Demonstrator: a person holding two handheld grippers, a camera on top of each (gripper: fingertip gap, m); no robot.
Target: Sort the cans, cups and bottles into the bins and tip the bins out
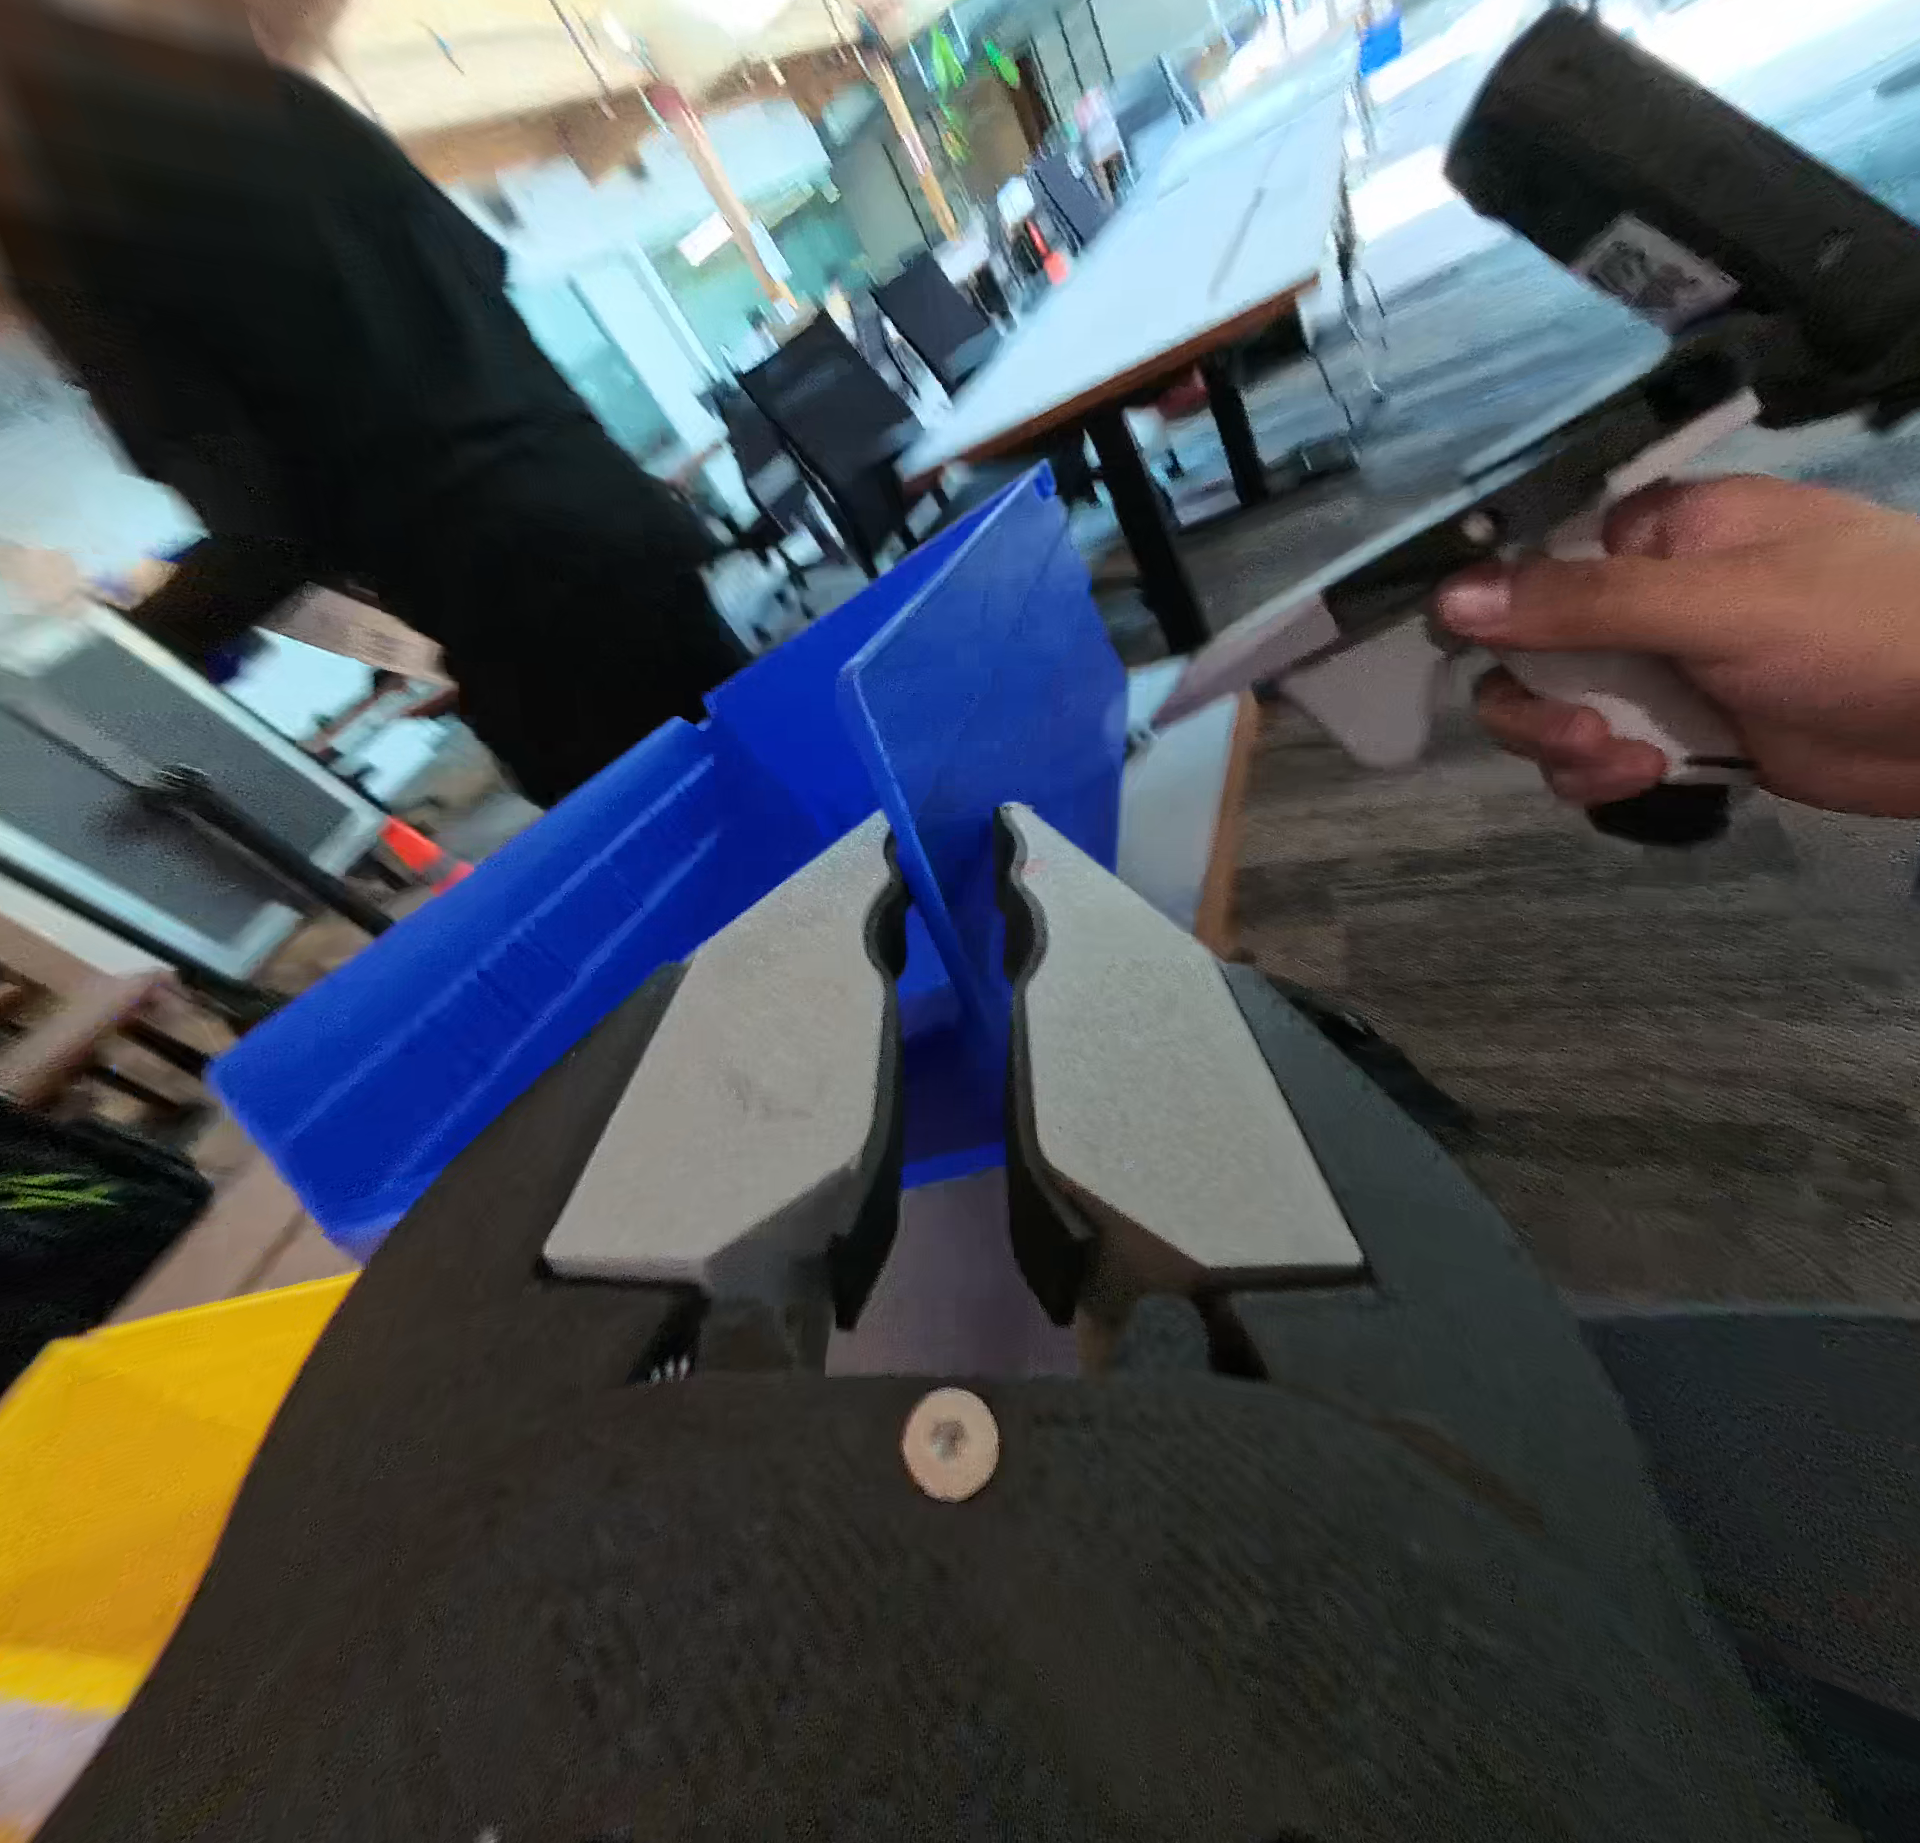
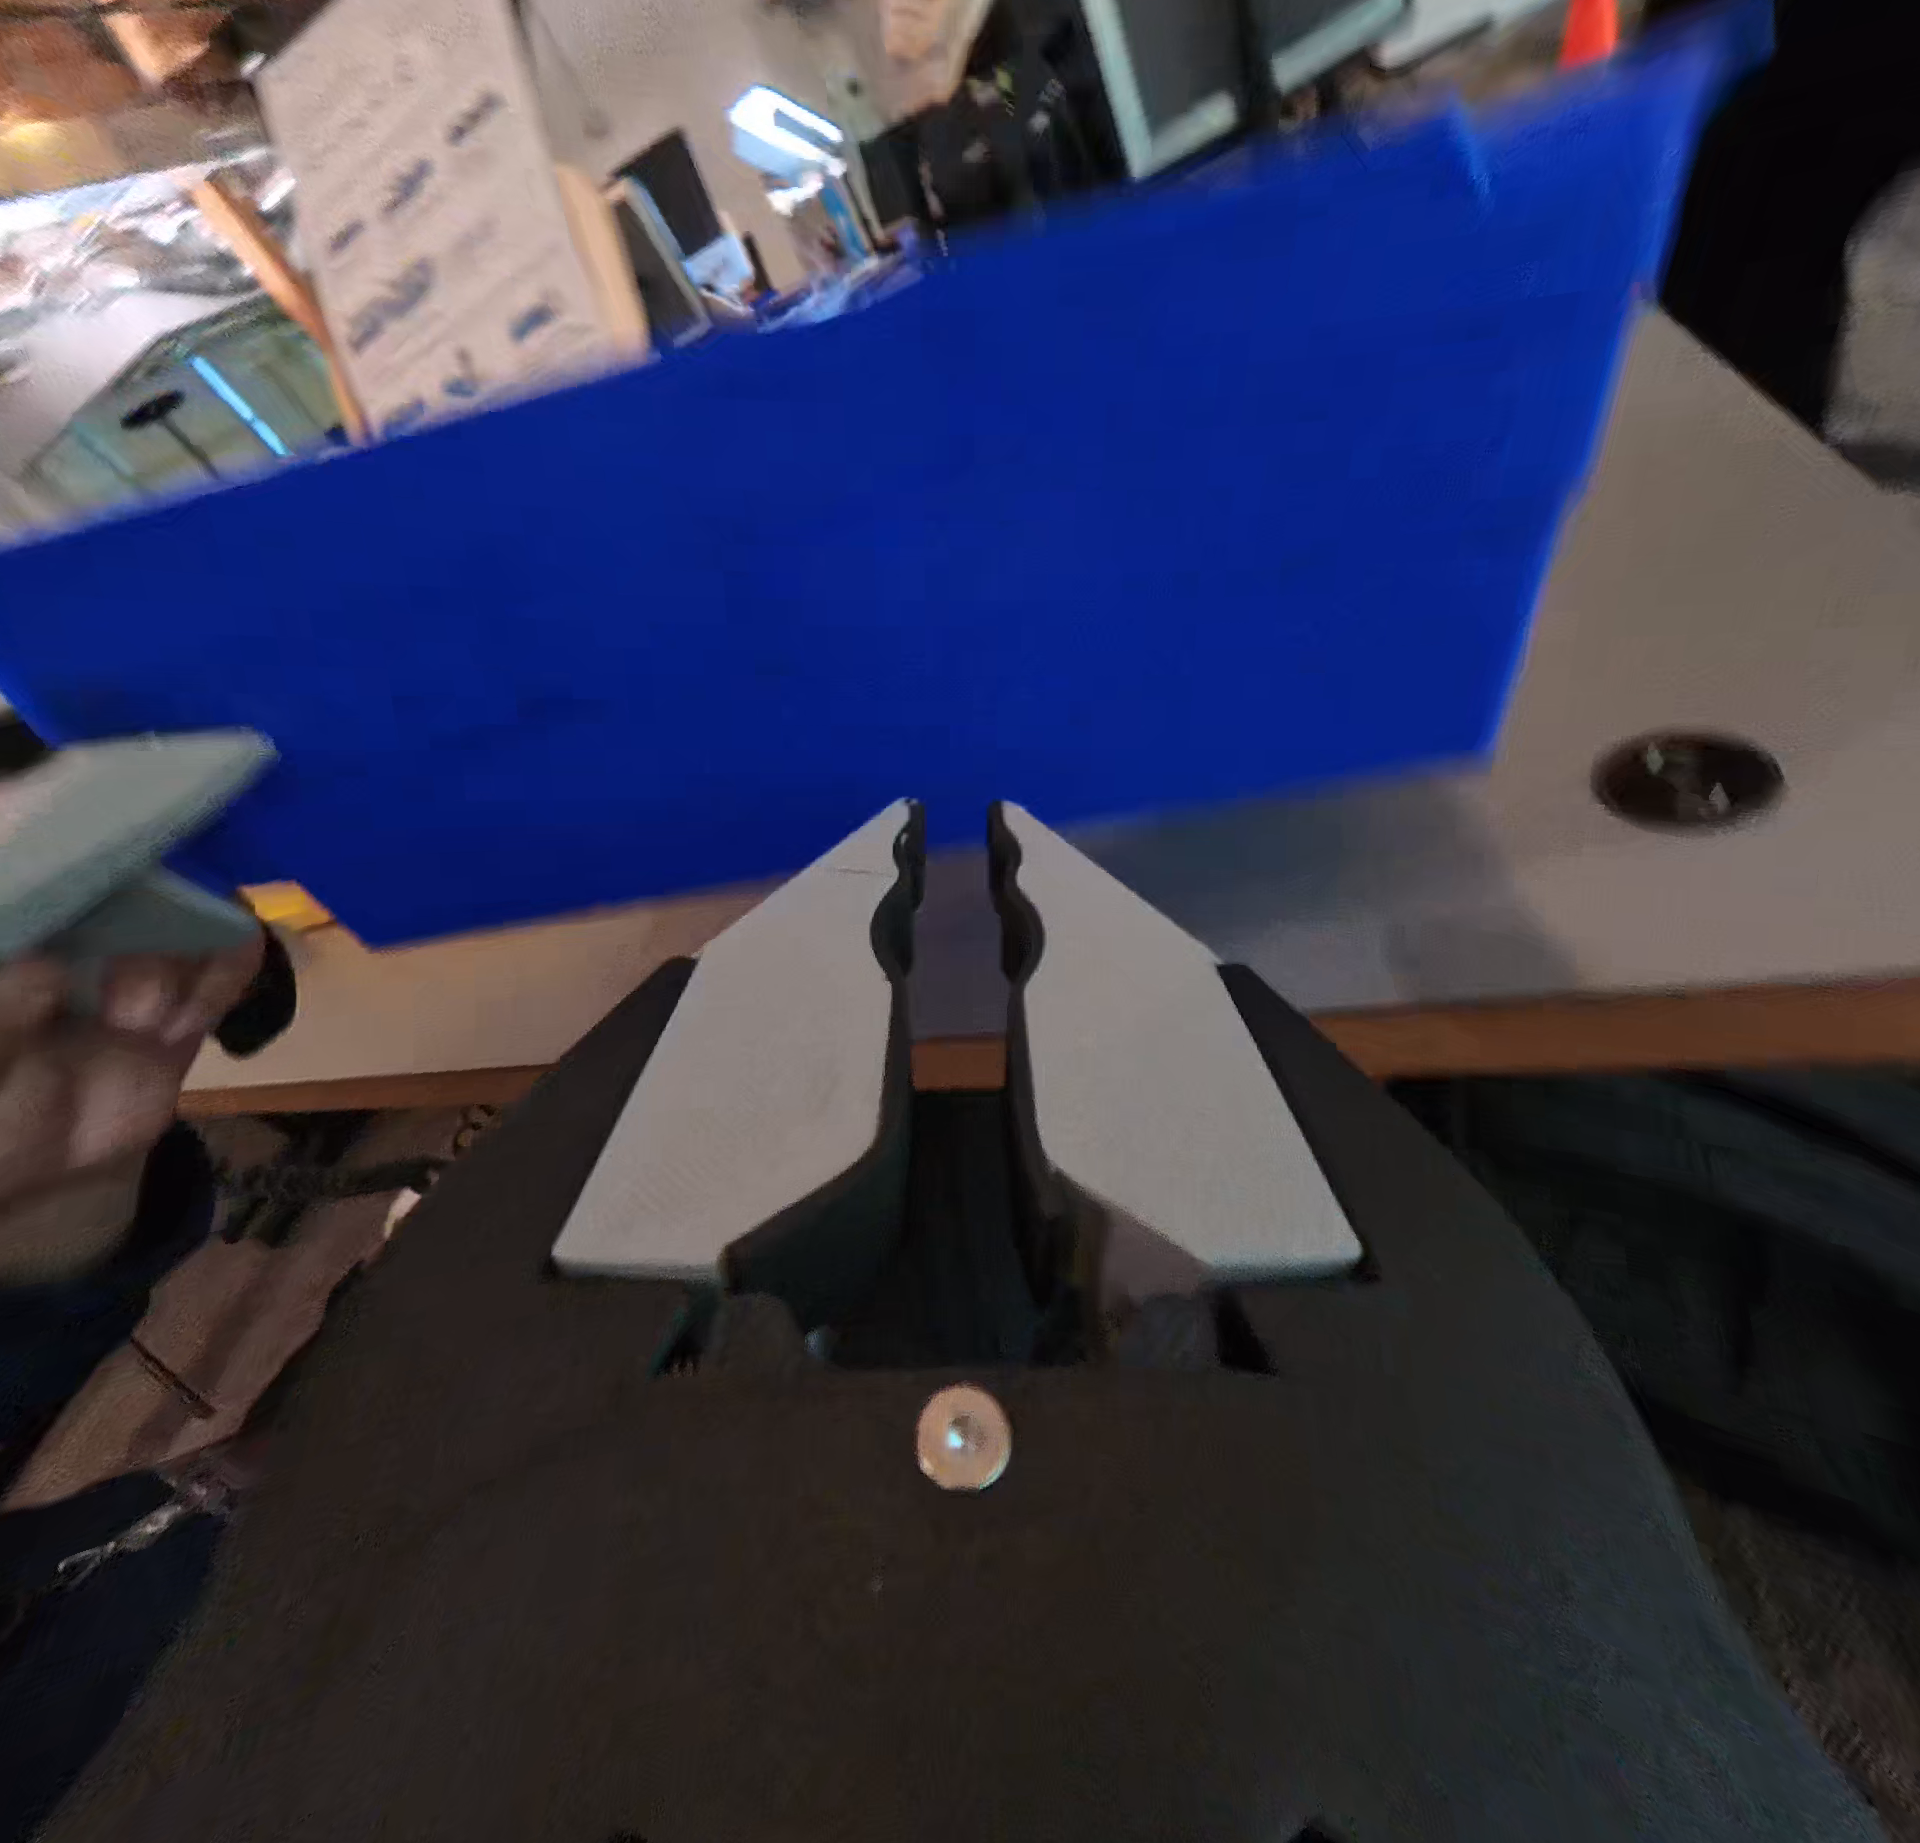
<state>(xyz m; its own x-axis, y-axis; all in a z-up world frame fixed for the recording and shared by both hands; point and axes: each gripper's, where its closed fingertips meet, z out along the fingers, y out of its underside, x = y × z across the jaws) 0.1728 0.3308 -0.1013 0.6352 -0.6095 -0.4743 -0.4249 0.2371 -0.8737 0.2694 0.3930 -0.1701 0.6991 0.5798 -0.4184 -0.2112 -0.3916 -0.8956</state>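
Note:
A blue plastic bin [image 1: 644, 920] is tilted up off the white table. My left gripper [image 1: 945, 837] is shut on one thin side wall of the bin, with one finger on each side of the wall. The bin's inside shows no cans, cups or bottles. In the right wrist view the bin's blue outer wall [image 2: 935, 546] fills the middle, blurred, with its lower edge just above my right gripper [image 2: 954, 806]. That gripper's jaws stand nearly together with only a thin slit and nothing between them. The right gripper also shows in the left wrist view [image 1: 1351, 650], held by a hand to the right of the bin.
A yellow bin [image 1: 125, 1481] lies at the lower left. A black thing with green marks [image 1: 62, 1201] sits beside it. A person in black [image 1: 364, 391] stands behind the bin. The table [image 2: 1714, 567] has a round cable hole [image 2: 1685, 781] and a wooden front edge [image 2: 1558, 1040].

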